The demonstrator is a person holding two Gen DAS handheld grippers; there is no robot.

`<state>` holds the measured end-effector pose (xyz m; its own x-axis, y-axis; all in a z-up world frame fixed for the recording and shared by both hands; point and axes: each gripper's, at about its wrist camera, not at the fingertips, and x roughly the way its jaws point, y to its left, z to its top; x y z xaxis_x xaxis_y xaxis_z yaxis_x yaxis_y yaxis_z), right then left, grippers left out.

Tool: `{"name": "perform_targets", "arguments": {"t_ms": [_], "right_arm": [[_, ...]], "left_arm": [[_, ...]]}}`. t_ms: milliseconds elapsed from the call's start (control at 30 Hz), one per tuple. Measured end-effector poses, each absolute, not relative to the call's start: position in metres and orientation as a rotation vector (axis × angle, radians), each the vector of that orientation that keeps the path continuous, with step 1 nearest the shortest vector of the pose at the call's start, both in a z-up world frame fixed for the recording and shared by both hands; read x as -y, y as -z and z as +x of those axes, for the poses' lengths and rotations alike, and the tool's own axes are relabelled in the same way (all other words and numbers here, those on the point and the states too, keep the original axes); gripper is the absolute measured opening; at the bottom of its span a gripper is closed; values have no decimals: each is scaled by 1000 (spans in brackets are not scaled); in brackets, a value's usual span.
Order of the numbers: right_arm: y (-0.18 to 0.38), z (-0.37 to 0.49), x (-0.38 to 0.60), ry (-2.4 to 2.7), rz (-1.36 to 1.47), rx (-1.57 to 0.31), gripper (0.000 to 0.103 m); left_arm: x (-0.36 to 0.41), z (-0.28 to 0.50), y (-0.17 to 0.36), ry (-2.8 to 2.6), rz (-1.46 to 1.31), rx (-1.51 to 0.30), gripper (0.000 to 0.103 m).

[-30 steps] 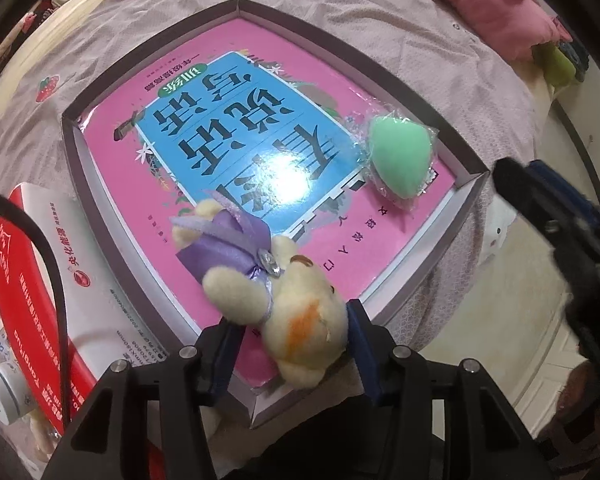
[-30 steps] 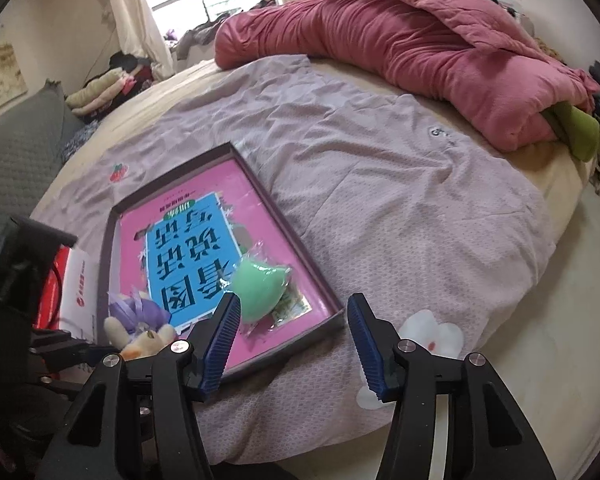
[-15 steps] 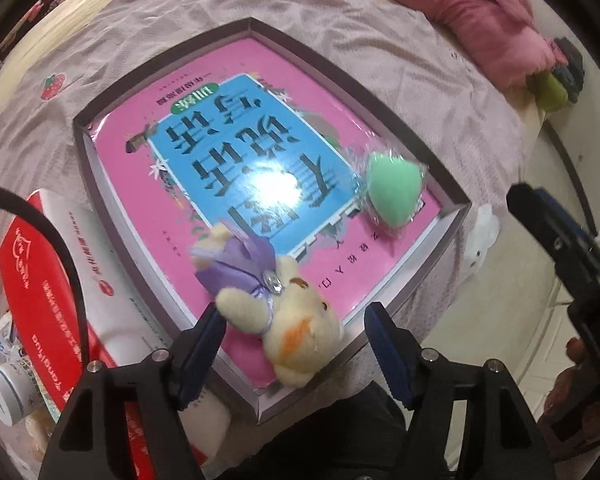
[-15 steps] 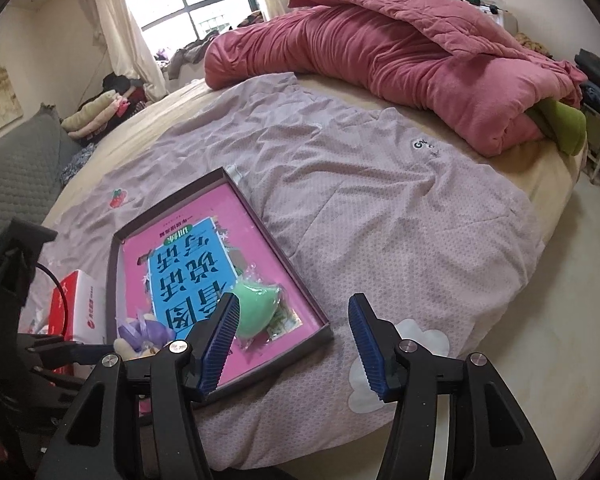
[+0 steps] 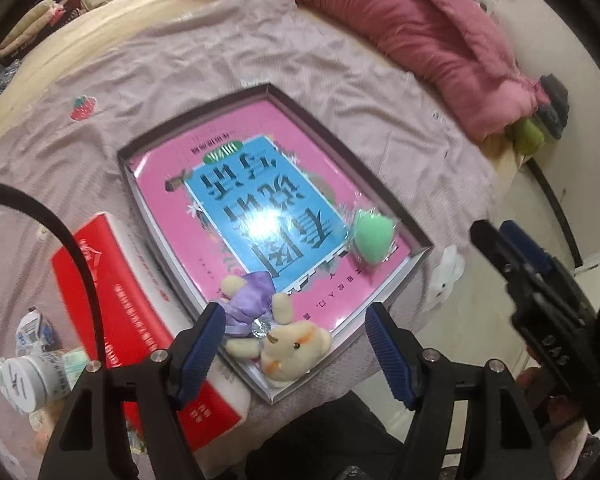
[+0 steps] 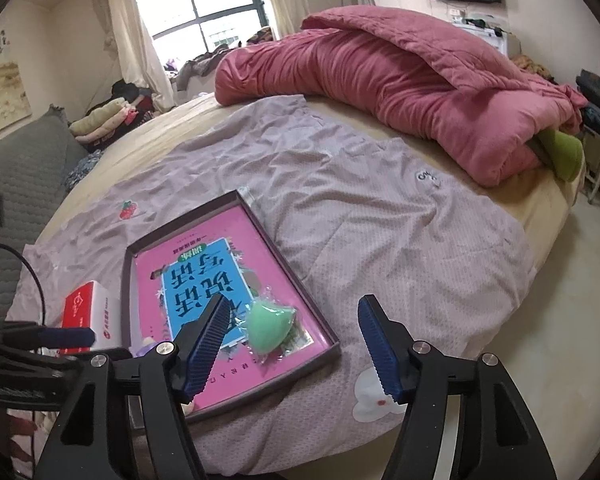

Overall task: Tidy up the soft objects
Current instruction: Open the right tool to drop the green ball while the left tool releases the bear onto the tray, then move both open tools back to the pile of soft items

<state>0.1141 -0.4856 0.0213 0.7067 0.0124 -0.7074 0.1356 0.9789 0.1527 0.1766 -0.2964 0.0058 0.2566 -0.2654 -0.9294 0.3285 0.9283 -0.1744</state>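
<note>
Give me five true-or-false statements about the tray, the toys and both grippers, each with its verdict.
1. The cream plush bear with a purple bow lies at the near corner of the dark shallow tray. True.
2. The left gripper is shut on the bear. False: it is open, fingers apart on either side.
3. The green teardrop sponge in clear wrap rests on the pink and blue book. True.
4. The right gripper holds the sponge. False: it is open and empty.
5. The red and white box sits inside the tray. False: it lies beside it.
</note>
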Motion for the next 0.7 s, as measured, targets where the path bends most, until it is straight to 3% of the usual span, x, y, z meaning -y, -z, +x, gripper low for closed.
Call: {"name": "perform_targets", "arguments": {"t_ms": [200, 700], "right_arm": [[-31, 112, 472, 65, 170, -760, 73], [-70, 105, 419, 49, 85, -691, 74]], "left_arm": [[270, 167, -26, 380, -9, -1196, 79], [179, 134, -71, 313, -98, -1068, 79]]}}
